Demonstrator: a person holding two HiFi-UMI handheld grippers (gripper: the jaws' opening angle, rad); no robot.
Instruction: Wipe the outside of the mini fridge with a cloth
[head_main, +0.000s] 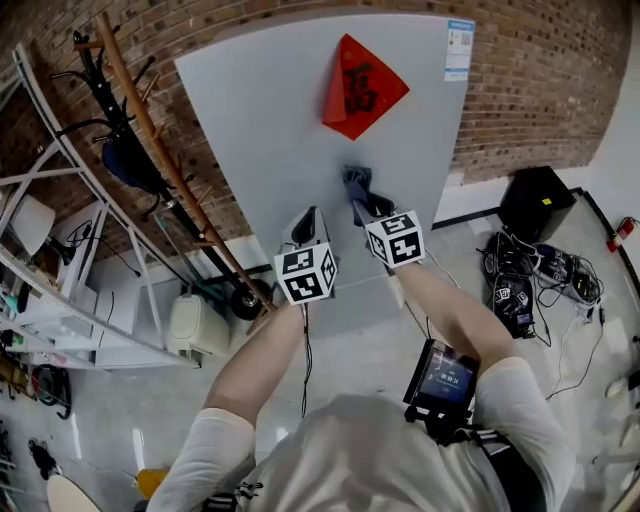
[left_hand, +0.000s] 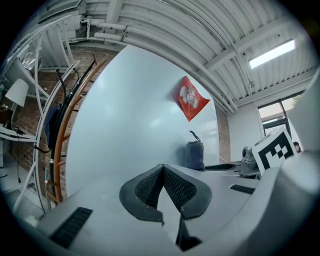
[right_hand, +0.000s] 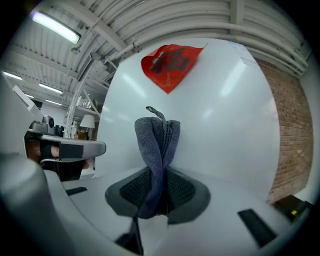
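Directly before you stands one pale mini fridge (head_main: 290, 120), between one wooden coat rack (head_main: 150, 140) and one black box (head_main: 536, 200) on the floor. On its door are one red diamond paper (head_main: 362, 85) with the black character 福 and one small label (head_main: 459, 48), its print too small to read. Your right gripper (right_hand: 159, 192) is clamped on one grey cloth (right_hand: 157, 135) that lies against the door. Your left gripper (left_hand: 162, 187) is closed on nothing, just beside.
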